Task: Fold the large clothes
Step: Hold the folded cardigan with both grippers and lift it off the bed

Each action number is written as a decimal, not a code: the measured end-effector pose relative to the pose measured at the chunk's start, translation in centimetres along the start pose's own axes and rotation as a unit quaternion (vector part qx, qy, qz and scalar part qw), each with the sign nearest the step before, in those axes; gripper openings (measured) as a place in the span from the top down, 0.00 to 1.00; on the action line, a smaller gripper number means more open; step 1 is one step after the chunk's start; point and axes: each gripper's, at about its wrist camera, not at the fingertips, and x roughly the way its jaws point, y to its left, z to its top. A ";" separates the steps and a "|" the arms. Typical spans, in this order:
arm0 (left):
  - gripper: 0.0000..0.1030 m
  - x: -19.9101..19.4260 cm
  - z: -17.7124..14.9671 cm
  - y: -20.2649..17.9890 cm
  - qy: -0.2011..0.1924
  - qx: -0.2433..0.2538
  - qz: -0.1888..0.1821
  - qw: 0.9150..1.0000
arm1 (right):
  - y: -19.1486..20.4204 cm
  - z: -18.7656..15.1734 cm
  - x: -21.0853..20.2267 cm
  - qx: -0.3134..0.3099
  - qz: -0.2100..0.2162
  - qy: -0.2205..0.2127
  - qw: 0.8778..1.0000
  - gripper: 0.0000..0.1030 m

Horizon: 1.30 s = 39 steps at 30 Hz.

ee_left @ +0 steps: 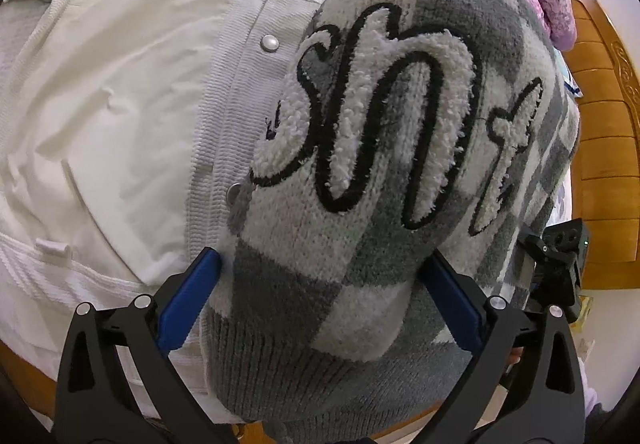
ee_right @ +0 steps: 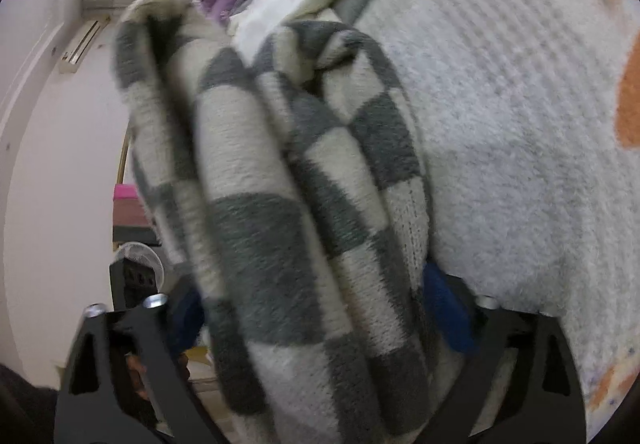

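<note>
Meanwhile the left hand-held gripper [ee_left: 320, 276] is standing wide around the bunched grey-and-white checked knit sweater [ee_left: 380, 132], pads barely touching; the right hand-held gripper [ee_right: 316, 304] is straddling its folds, grip unclear. Folding looks half-finished, over a white snap-buttoned jacket [ee_left: 132, 92] beside a wooden bed frame [ee_left: 608, 148].

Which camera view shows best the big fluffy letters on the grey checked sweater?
The left wrist view is best: the white fluffy letters with black outlines lie in plain sight on the grey checked sweater. The right wrist view shows only bunched, blurred folds of that sweater, no letters.
</note>
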 end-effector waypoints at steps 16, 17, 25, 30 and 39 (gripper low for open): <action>0.04 1.1 1.7 0.3 0.033 0.011 -0.028 0.999 | 1.9 -0.1 2.5 -0.005 -0.048 -0.021 0.999 0.22; 0.04 1.3 1.9 0.3 0.034 0.012 -0.030 0.999 | 2.5 -0.2 2.4 -0.013 -0.063 -0.025 0.998 0.29; 0.12 1.0 2.9 0.0 0.033 0.028 -0.032 0.999 | 9.1 -1.5 0.9 -0.025 -0.145 -0.059 0.987 0.48; 0.14 0.8 3.4 -1.7 0.040 0.025 -0.017 0.999 | 10.2 -0.8 -0.8 -0.026 -0.146 -0.048 0.988 0.50; 0.15 5.5 1.4 -13.6 0.029 0.012 -0.043 0.999 | 3.5 5.5 -12.1 -0.040 -0.169 -0.009 0.985 0.50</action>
